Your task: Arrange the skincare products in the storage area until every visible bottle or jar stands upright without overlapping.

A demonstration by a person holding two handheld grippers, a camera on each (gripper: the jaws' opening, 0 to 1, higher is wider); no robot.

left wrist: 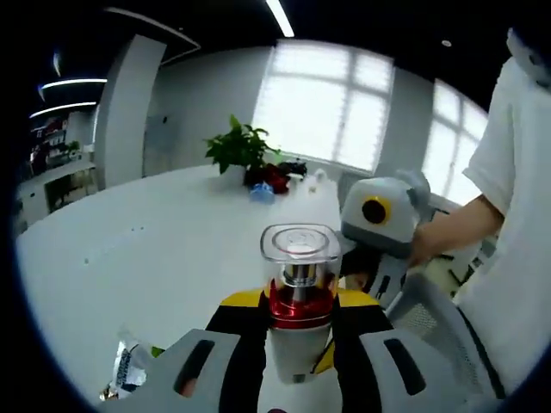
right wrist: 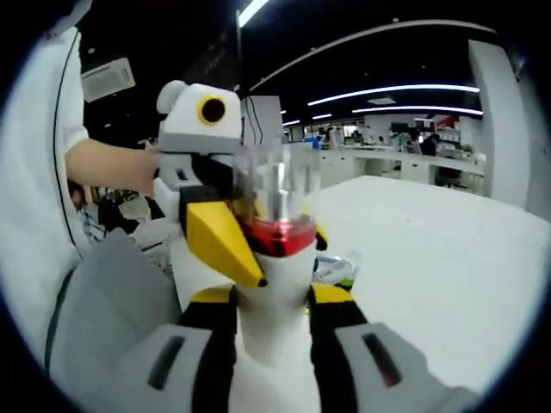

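Observation:
A skincare bottle (left wrist: 299,284) with a clear square cap, a red collar and a white body stands upright between the jaws of my left gripper (left wrist: 297,303), which is shut on it at the collar. In the right gripper view the same bottle (right wrist: 275,258) sits between the jaws of my right gripper (right wrist: 272,297), shut on its white body. The left gripper (right wrist: 225,237) reaches in from the left with a yellow fingertip (right wrist: 224,241) at the red collar. The right gripper's white housing (left wrist: 383,215) shows just right of the bottle in the left gripper view; its jaw tips are hidden.
The white table (left wrist: 155,249) carries a potted plant (left wrist: 238,148), with red and blue items (left wrist: 269,182) beside it, at its far end. A crumpled clear wrapper (left wrist: 129,366) (right wrist: 336,268) lies on the table below the bottle. A white mesh basket (left wrist: 430,318) and a person's arm (left wrist: 456,228) are at right.

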